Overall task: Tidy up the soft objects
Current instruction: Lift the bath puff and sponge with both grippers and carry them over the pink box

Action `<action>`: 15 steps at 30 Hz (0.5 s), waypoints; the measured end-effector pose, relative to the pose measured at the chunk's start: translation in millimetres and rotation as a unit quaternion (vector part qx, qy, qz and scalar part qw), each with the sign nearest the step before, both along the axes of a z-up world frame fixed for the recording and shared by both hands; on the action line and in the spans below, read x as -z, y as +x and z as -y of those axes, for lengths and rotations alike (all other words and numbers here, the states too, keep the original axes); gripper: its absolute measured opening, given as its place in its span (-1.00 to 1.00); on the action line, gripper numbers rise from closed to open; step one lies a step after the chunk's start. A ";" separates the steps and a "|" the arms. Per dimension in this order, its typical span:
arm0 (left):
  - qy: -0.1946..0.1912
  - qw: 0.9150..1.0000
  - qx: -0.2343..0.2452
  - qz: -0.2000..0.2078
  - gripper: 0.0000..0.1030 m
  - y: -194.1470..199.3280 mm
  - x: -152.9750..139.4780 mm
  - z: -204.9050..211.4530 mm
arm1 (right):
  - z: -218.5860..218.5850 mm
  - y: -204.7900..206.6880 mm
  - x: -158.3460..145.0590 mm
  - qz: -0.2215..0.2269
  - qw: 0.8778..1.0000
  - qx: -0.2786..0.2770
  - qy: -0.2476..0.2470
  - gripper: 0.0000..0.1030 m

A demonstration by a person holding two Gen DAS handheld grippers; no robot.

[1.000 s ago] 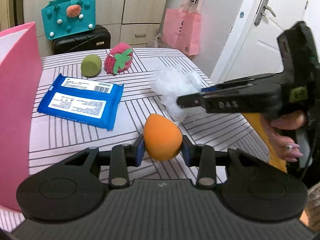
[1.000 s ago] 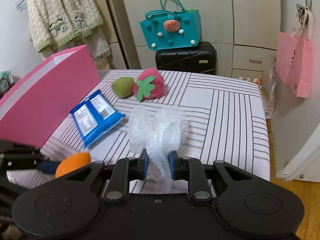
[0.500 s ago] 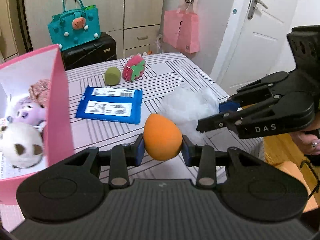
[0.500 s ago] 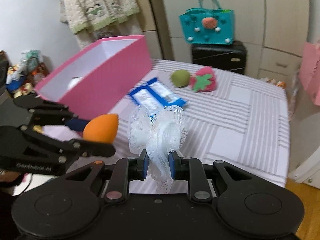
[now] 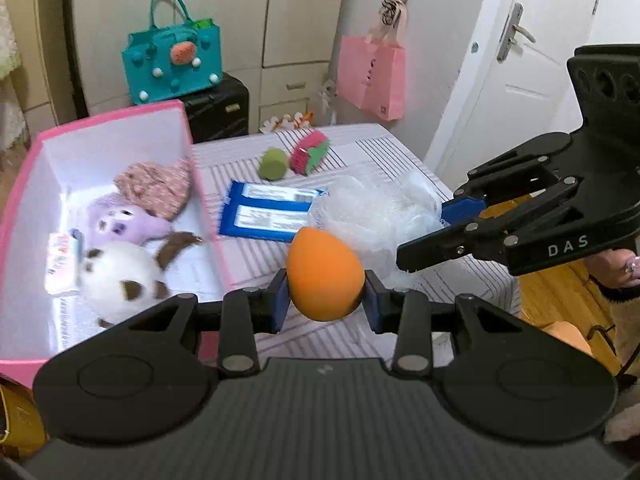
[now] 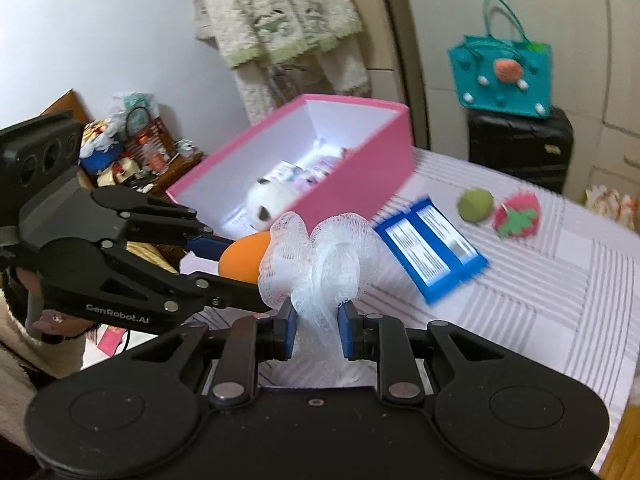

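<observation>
Orange sponge (image 5: 325,274), egg-shaped, sits clamped between the blue pads of the left gripper (image 5: 325,304), held above the near edge of the striped table (image 5: 404,152) and just right of the pink box (image 5: 188,136). The right gripper (image 6: 317,330) is closed on a white mesh pouf (image 6: 320,264), which bulges above its fingers; the two loads hang close together, nearly touching.

Judged step: carrying both items to the box for release. To do it well, each gripper should cross fully over the box wall before its fingers part, one at a time — the two tools are crowded and could knock each other. The sponge may roll on landing, so it is best released low over a bare patch of floor; the pouf is light and may snag on a pad, so the fingers should open wide.

Left wrist view alone shows the box interior: a white-and-brown plush (image 5: 120,276), a purple plush (image 5: 124,224), a pink knitted heart (image 5: 156,188). Right wrist view alone shows the box's outer wall and clutter beyond it. Green sponge (image 6: 475,205), strawberry toy (image 6: 516,216) and blue wipes pack (image 6: 434,248) lie on the table, not yet boxed.
</observation>
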State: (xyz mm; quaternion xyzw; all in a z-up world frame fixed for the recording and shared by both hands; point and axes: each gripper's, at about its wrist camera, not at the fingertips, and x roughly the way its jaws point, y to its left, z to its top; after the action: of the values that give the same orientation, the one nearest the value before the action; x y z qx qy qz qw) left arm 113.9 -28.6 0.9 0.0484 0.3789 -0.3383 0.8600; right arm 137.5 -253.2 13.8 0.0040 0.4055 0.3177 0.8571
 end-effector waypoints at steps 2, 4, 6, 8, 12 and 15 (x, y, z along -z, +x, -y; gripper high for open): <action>-0.001 1.000 -0.006 0.009 -0.29 1.9 -5.6 -9.5 | -11.8 4.7 -6.8 0.008 1.000 -0.009 -0.004 -0.50; 0.000 1.000 -0.014 0.018 -0.29 5.3 -10.4 -20.7 | -23.5 10.3 -13.6 0.020 1.000 -0.016 -0.009 -0.50; 0.004 0.999 -0.031 0.027 -0.29 8.5 -13.8 -30.3 | -34.7 16.5 -22.1 0.035 0.999 -0.017 -0.019 -0.50; 0.008 0.998 -0.045 0.036 -0.29 12.4 -15.8 -38.4 | -45.7 23.2 -30.9 0.053 0.998 -0.019 -0.032 -0.50; 0.003 0.997 -0.068 0.038 -0.29 25.4 -19.5 -58.8 | -61.6 42.4 -47.7 0.065 0.997 -0.030 -0.024 -0.50; 0.008 0.994 -0.093 0.056 -0.29 34.2 -25.0 -73.4 | -75.3 58.3 -59.9 0.074 0.996 -0.039 -0.014 -0.50</action>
State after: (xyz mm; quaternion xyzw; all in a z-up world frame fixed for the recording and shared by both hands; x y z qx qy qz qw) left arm 148.1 44.8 25.9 0.0383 0.3353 -0.2504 0.9074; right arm 195.7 -177.9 73.7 -0.0472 0.3448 0.3445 0.8719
